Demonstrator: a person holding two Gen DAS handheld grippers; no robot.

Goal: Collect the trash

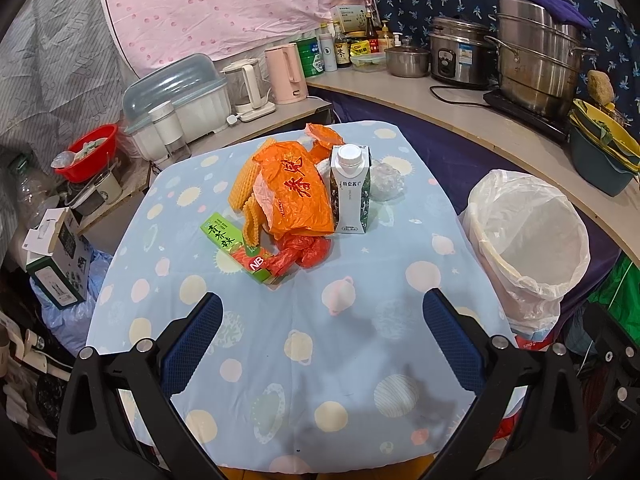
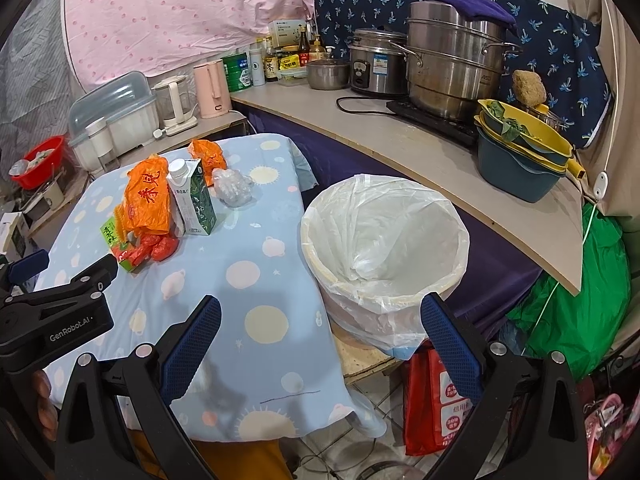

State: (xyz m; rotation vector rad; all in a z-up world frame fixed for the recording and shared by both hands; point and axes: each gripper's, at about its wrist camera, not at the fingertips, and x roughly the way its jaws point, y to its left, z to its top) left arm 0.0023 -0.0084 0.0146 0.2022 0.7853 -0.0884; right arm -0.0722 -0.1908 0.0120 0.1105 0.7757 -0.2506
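Note:
A heap of trash lies on the blue patterned tablecloth (image 1: 320, 360): an orange plastic bag (image 1: 296, 188), a yellow foam net (image 1: 244, 184), a green snack box (image 1: 236, 250), a red bag (image 1: 300, 254), an upright milk carton (image 1: 350, 192) and a crumpled clear wrap (image 1: 386, 180). A bin with a white liner (image 1: 528, 232) stands right of the table. My left gripper (image 1: 322, 320) is open and empty, short of the heap. My right gripper (image 2: 320, 320) is open and empty, over the table's right edge beside the bin (image 2: 384, 236). The heap also shows in the right wrist view (image 2: 146, 196).
A counter (image 2: 420, 148) curves behind with steel pots (image 2: 452, 68), a rice cooker (image 2: 376, 64), kettles and bottles. Stacked basins (image 2: 524, 160) sit at its right end. A red bag (image 2: 436, 400) and green bag (image 2: 576, 300) lie on the floor right. Clutter and boxes (image 1: 56, 264) stand left of the table.

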